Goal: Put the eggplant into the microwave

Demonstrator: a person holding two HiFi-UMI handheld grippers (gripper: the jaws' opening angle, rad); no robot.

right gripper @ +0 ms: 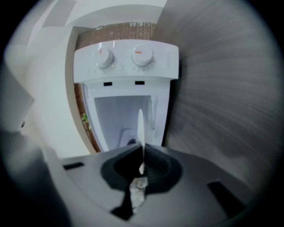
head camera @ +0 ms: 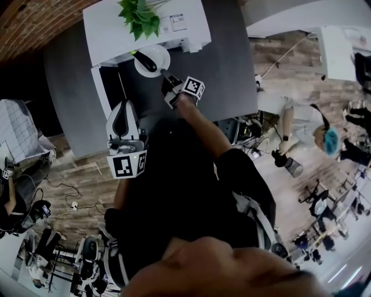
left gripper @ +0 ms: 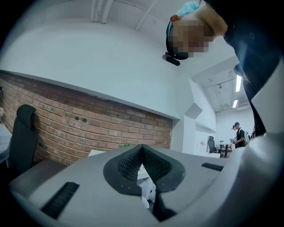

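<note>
A dark eggplant (head camera: 146, 62) lies on a small white plate (head camera: 157, 55) in front of the white microwave (head camera: 116, 23). My right gripper (head camera: 166, 75) is shut on the plate's near rim and holds it up. In the right gripper view the plate (right gripper: 140, 124) shows edge-on between the jaws of the right gripper (right gripper: 142, 150), with the microwave's (right gripper: 126, 66) open white cavity and two knobs straight ahead. My left gripper (head camera: 123, 113) hangs lower left of the plate, apart from it. In its own view the left gripper (left gripper: 142, 148) is shut, with nothing in it.
A green plant (head camera: 139, 17) stands on top of the microwave. The grey table (head camera: 226, 58) stretches to the right of it. A brick wall (left gripper: 88, 128) and a black chair (left gripper: 22, 133) are to the left. People stand far off on the wooden floor (head camera: 290, 133).
</note>
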